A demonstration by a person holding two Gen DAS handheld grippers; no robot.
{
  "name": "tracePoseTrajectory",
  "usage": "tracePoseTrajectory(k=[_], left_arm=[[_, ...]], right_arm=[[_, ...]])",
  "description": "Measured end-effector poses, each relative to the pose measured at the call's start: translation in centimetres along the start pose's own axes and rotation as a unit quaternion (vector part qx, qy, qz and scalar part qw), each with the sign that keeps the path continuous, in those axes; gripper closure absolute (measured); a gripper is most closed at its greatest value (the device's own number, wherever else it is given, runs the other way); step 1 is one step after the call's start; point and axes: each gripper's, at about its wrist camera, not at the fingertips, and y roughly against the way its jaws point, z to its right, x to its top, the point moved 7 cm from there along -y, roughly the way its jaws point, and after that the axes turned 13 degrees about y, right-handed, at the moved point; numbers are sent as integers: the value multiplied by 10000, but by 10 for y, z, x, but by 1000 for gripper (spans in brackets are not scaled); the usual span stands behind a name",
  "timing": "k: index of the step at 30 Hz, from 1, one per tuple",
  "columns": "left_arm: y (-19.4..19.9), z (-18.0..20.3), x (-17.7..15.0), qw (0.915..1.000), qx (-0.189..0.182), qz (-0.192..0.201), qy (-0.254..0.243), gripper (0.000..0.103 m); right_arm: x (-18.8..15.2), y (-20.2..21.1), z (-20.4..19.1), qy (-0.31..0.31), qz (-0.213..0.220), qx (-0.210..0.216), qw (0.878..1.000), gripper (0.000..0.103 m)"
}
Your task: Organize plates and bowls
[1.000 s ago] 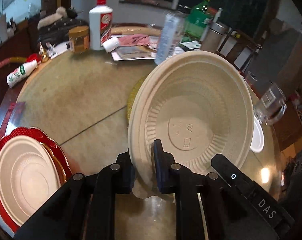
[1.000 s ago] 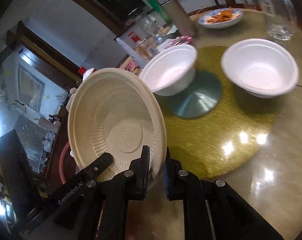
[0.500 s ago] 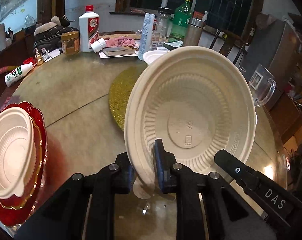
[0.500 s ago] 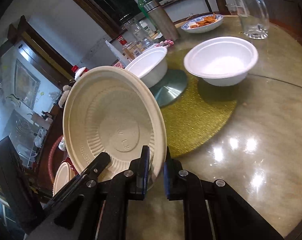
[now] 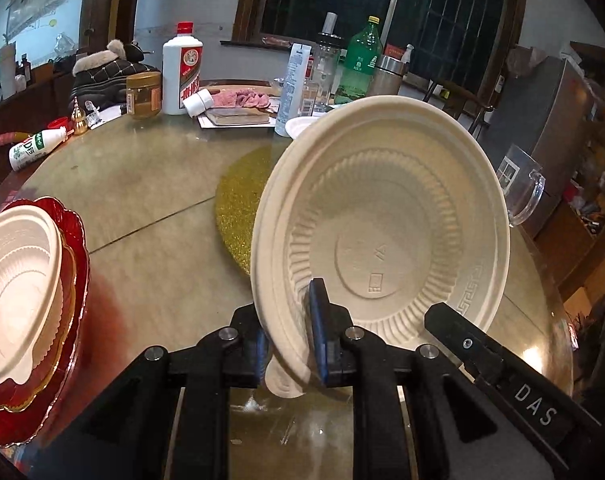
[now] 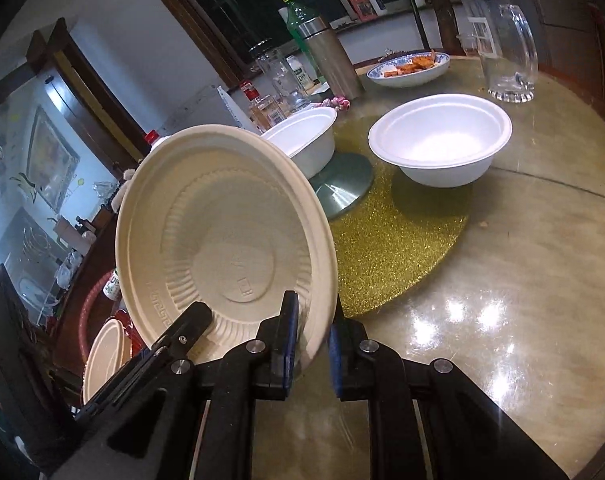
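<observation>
Nearest the left wrist camera, the left gripper (image 5: 288,342) is clamped on the rim of a beige bowl (image 5: 382,248), one pad inside the bowl and the other behind the wall, so that the bowl stands on edge above the round table (image 5: 150,280), its hollow facing right. In the right wrist view the right gripper (image 6: 312,346) pinches the rim of the same bowl (image 6: 222,248) from the other side, its jaws nearly together on the thin wall, and the other gripper's black body crosses the bowl's lower left. Both grippers thus share one bowl, lifted off the table. At the left edge of the table a second beige bowl (image 5: 16,300) sits nested in a red plate (image 5: 42,396) with a gold-trimmed scalloped border. Past the held bowl lies a gold glitter mat (image 6: 390,248), and on it stand a white bowl (image 6: 440,140) and, beside a grey-green disc (image 6: 342,190), another white bowl (image 6: 302,138). Farther right a clear glass mug (image 6: 506,52) stands near the table edge, with a blue-patterned dish of food (image 6: 408,68) behind the bowls. At the far side are a white bottle with a red cap (image 5: 181,74), an amber jar (image 5: 143,96), a green bottle (image 5: 360,60) and a steel flask (image 6: 330,60).
</observation>
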Motion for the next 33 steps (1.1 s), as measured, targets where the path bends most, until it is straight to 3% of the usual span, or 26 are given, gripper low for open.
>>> tracePoseTrajectory(k=[33], left_arm=[[-5,-5,-1,9999,-85,-79,34,87]], right_arm=[[-2,-5,0,70,-11,-38,10000,89]])
